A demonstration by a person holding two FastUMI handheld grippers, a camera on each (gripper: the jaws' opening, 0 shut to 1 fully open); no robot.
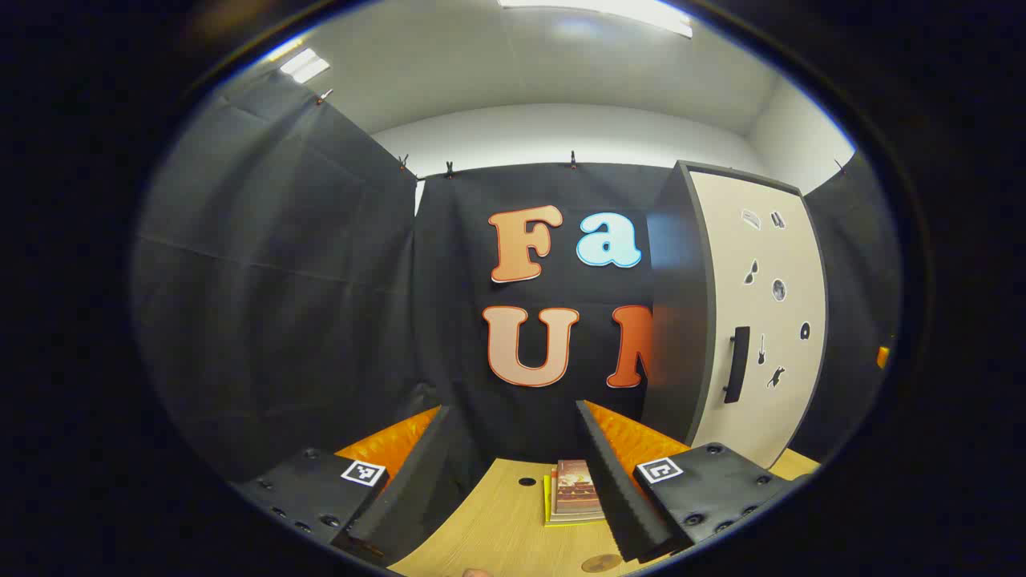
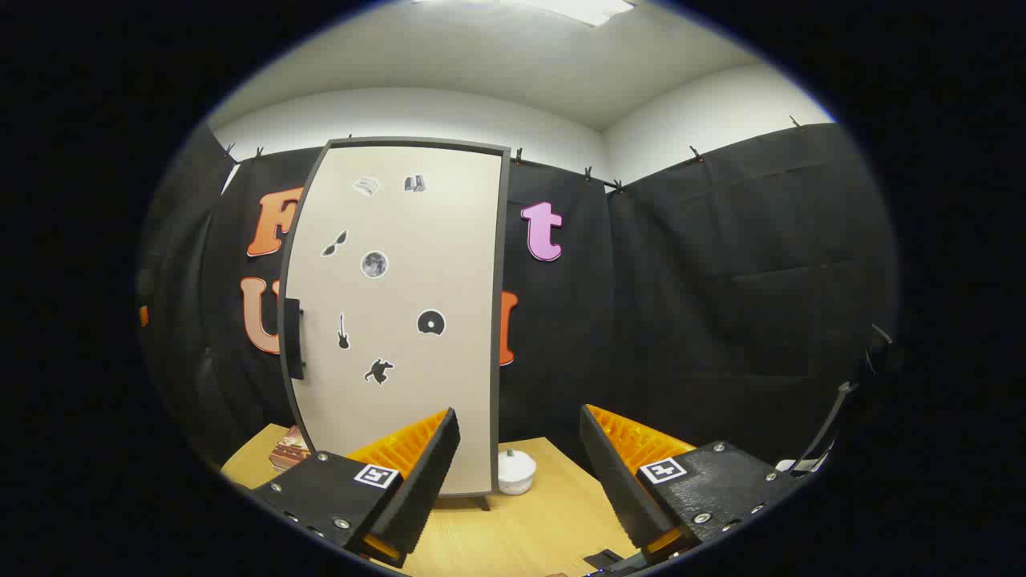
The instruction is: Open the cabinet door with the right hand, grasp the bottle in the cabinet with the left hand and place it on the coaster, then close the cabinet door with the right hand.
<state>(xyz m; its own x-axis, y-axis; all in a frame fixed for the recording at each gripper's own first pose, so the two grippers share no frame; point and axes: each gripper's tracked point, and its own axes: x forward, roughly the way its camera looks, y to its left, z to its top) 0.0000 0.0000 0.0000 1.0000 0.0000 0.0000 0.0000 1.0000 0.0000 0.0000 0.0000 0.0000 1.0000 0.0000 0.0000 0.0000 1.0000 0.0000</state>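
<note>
1. While the cabinet door [image 2: 393,320] stands closed, its handle [image 2: 292,338] untouched, no step of the task is done; the bottle is presumably behind it, unseen.
2. Left hand-held gripper [image 1: 513,473] and right hand-held gripper [image 2: 517,473]: both spread wide, empty.
3. Count: one cabinet, one door, one handle, one coaster [image 1: 601,563], two grippers, one book stack [image 1: 573,493] on the bench [image 1: 497,529], one white pot [image 2: 515,471].

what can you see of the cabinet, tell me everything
The cabinet is a tall, upright box with dark sides and a pale, matte door that is shut. A dark vertical handle sits at the door's edge, and small black stickers dot the front. It stands on short feet on the wooden table, against the black cloth, with neither claw touching it.
</note>
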